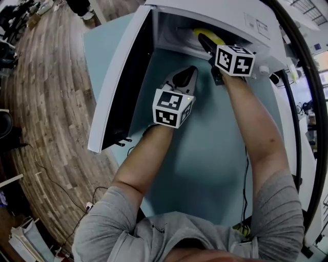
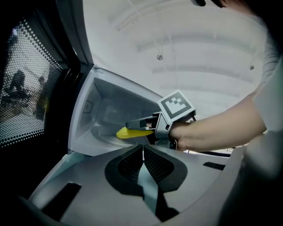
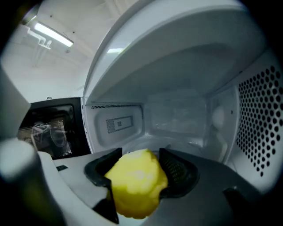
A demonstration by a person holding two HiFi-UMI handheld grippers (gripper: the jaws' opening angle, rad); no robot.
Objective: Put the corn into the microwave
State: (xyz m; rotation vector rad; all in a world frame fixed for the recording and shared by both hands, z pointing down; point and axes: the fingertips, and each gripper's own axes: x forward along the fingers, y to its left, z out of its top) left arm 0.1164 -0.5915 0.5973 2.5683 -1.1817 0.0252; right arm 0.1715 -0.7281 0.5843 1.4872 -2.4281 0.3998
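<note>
Seen from above, a white microwave (image 1: 220,15) sits at 12 o'clock on a pale blue counter (image 1: 205,153). Its door (image 1: 123,77) is swung fully open toward 9 o'clock, leaving the cavity clear for loading.

The right hand-held gripper (image 1: 205,42), at about 1 o'clock, reaches through the opening. Its jaws stand wide and are clamped on a yellow cob of corn (image 1: 207,35), which is as broad as the gap between the pads. In that gripper's own view the corn fills the space between both pads, its blunt end pointing at the camera. Beyond it are the back wall and the perforated right wall of the cavity. The grip on the cob's sides appears to keep the corn steady as it is carried in.

From the left gripper view, the corn hangs just inside the cavity mouth, above the round turntable (image 2: 102,136) and not resting on it. It looks ready to be lowered and let go.

The left hand-held gripper (image 1: 185,77) is at the centre of the head view, outside the microwave and just before its opening. Its jaws are closed together on nothing. It seems to be parked there so the right arm has room.
</note>
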